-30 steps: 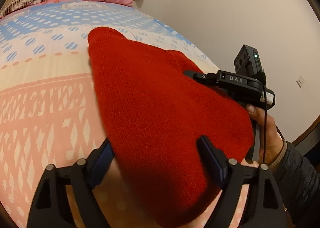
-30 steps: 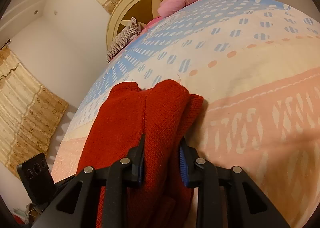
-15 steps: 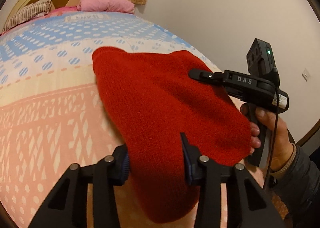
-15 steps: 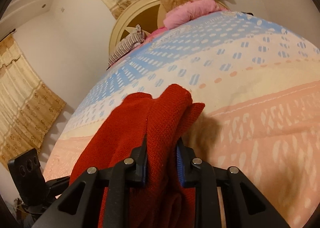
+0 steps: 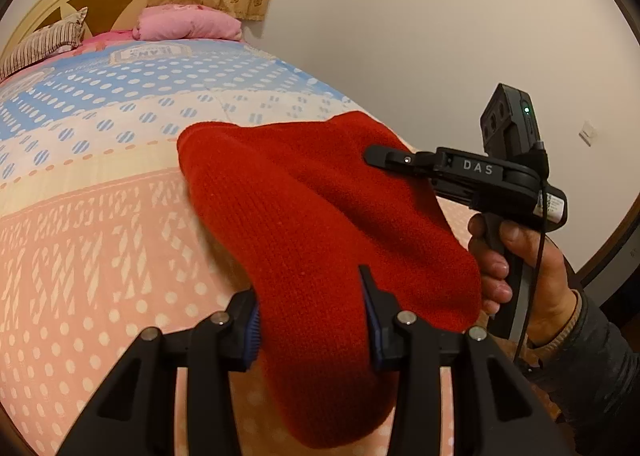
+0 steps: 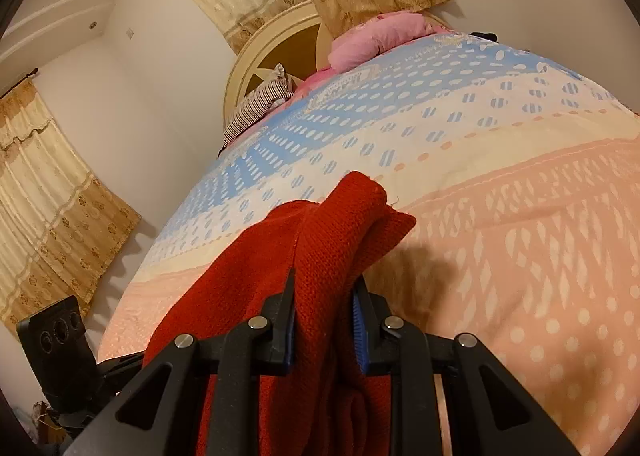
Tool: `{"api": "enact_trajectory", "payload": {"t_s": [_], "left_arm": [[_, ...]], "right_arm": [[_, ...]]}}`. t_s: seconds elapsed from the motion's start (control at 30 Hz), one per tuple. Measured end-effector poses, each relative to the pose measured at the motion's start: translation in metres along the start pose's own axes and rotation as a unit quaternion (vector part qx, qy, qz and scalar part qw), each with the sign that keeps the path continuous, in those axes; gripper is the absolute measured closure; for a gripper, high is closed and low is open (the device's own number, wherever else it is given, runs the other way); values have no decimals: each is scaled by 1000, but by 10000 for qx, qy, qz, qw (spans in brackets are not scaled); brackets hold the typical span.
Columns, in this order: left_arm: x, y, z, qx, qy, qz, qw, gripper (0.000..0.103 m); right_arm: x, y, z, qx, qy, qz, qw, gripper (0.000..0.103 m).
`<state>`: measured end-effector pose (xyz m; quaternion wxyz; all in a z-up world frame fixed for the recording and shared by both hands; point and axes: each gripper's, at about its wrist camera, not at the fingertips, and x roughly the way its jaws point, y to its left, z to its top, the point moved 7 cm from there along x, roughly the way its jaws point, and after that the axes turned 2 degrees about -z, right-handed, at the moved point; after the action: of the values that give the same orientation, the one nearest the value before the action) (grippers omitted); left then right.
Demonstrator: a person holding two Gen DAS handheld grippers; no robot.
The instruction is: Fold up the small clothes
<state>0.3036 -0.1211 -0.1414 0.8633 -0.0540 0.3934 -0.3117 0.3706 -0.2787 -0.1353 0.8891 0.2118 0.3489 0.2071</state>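
Red knit garment (image 5: 320,216) hangs above the patterned bedspread (image 5: 100,236), pinched near its edges by the left gripper (image 5: 312,320), whose jaws have just been closing, and right gripper (image 6: 325,320).

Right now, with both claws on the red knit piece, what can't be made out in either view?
- What garment the red knit piece is: bunched, lower end cut by frame edge, both views.
- Right claw pads: buried in knit.
- Bedspread beneath the piece: covered.
- Right hand: part hidden behind the knit, left wrist view.
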Motion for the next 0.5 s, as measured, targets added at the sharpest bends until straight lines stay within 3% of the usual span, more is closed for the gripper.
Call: {"api": "enact_trajectory", "payload": {"t_s": [0.5], "left_arm": [[-8,-72,-7,440,-50,-538,9976,61]], "right_arm": [[-91,-17,-19,174,-311,-205,9992,80]]}}
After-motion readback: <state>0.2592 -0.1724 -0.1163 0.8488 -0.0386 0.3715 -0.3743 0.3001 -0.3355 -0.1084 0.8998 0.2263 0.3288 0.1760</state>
